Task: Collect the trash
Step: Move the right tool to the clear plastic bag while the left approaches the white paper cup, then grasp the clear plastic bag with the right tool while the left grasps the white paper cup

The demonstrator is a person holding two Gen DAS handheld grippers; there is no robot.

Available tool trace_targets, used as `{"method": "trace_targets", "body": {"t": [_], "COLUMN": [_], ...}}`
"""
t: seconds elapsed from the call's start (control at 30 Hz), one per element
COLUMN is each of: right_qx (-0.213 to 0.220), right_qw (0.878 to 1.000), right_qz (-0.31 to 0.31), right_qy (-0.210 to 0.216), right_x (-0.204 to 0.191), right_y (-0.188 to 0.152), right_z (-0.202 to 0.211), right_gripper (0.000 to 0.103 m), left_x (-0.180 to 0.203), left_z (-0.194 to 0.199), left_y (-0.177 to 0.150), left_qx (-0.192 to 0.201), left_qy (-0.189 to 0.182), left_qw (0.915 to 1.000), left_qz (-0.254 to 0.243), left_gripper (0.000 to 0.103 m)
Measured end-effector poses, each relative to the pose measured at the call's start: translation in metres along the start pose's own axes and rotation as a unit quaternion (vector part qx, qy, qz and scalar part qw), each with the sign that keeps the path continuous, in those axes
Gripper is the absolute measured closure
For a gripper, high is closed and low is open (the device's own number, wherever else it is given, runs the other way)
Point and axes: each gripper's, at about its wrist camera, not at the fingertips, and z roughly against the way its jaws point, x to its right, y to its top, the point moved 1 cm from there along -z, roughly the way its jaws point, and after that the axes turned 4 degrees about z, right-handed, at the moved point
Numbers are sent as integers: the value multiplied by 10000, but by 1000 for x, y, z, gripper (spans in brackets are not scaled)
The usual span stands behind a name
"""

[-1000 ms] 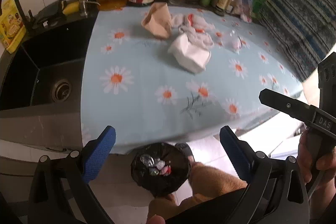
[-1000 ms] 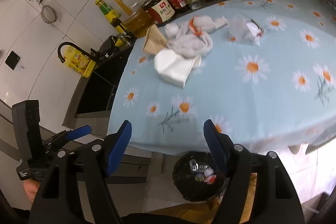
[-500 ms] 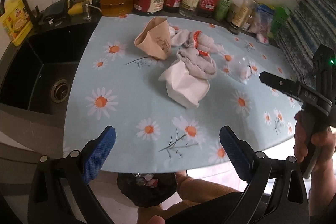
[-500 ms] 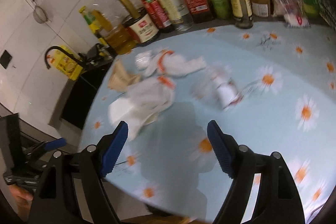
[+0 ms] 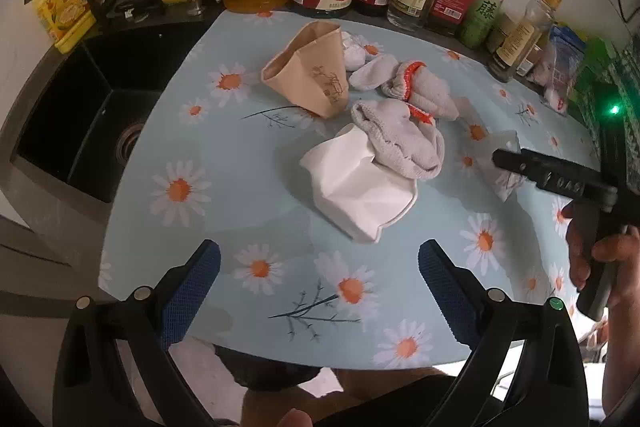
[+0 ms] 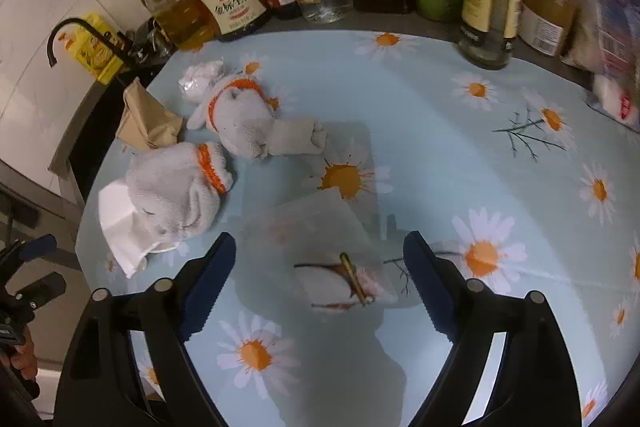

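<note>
Both grippers have swung up from the bin onto the table, the right gripper [image 6: 316, 275] opening wide around the clear wrapper [image 6: 320, 251], left gripper [image 5: 320, 287] wide and empty, most litter still uncollected.

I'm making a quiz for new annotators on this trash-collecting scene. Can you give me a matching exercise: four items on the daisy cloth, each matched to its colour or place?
Things:
1. crushed paper cup
2. work gloves
3. clear plastic wrapper
4. crumpled paper bag

Descriptions:
A. white, partly under a glove
B. see-through, between the opening jaws of the right gripper, not yet touched
C. tan, lying on its side nearest the sink
D. grey with orange cuffs

Pairs: 1-C, 2-D, 3-B, 4-A
</note>
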Motion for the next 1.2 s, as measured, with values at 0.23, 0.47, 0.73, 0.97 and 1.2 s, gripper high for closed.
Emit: {"method": "trace_targets", "body": {"t": [0.23, 0.47, 0.73, 0.97, 1.2], "right_qx": [-60, 31, 240, 237, 172], "right_qw": [9985, 9971, 9936, 9934, 9927], "right_qz": [535, 500, 172, -15, -208], "right_qy": [132, 577, 1088, 1123, 1175], "right_x": [-9, -8, 6, 18, 28], "right_y": [0, -2, -8, -23, -33], "right_z": [-6, 4, 29, 36, 35], "right_gripper": [36, 36, 36, 36, 36], "left_x": [14, 18, 31, 43, 62], "left_z": [-15, -33, -48, -63, -73], "left_y": [4, 10, 21, 31, 36], "left_qx": [-94, -255, -489, -647, -849], "left_qy": [228, 290, 226, 694, 845], "left_qw": [9997, 9992, 9974, 9880, 9728], "left_qz": [-17, -36, -473, -1215, -1981], "left_gripper": [7, 7, 7, 7, 7]}}
